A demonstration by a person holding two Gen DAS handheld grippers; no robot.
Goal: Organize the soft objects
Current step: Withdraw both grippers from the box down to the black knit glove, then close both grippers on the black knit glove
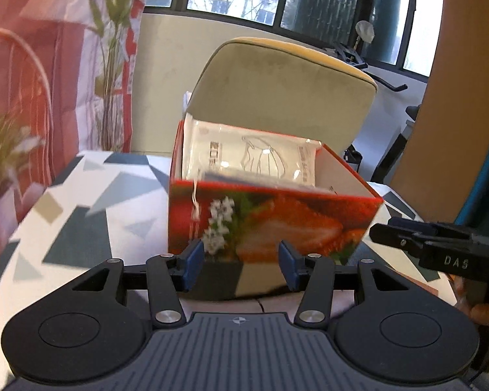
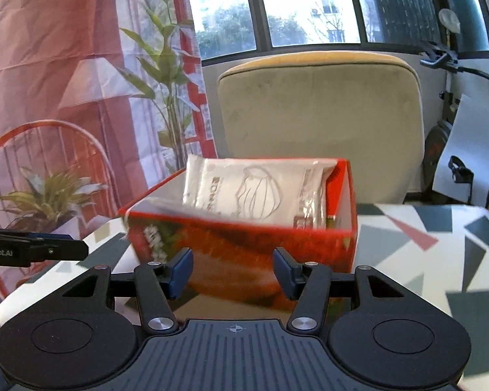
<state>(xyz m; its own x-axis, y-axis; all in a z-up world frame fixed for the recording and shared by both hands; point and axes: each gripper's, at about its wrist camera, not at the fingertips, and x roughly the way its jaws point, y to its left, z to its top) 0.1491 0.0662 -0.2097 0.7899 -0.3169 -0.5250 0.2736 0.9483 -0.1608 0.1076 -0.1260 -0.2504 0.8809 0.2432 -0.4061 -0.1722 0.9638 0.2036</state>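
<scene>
An open red box with a strawberry print [image 1: 277, 224] [image 2: 244, 244] stands on the patterned tablecloth [image 1: 81, 215]. White plastic-wrapped soft packs [image 1: 251, 159] [image 2: 254, 189] lean upright inside it, against the far wall. My left gripper [image 1: 241, 265] is open just short of the box's near wall, with nothing between its blue pads. My right gripper [image 2: 233, 272] is open too, facing the box's near corner, empty. A finger of the right gripper [image 1: 407, 239] reaches in at the box's right side. A finger of the left gripper [image 2: 49, 249] shows at the left edge.
A beige upholstered chair back [image 1: 283, 91] [image 2: 319, 123] stands right behind the box. A potted plant [image 1: 3, 153] [image 2: 49, 195] and a red wire chair [image 2: 49, 137] are at the left. An exercise bike [image 2: 453, 62] is at the far right. A hand [image 1: 482, 309] holds the right tool.
</scene>
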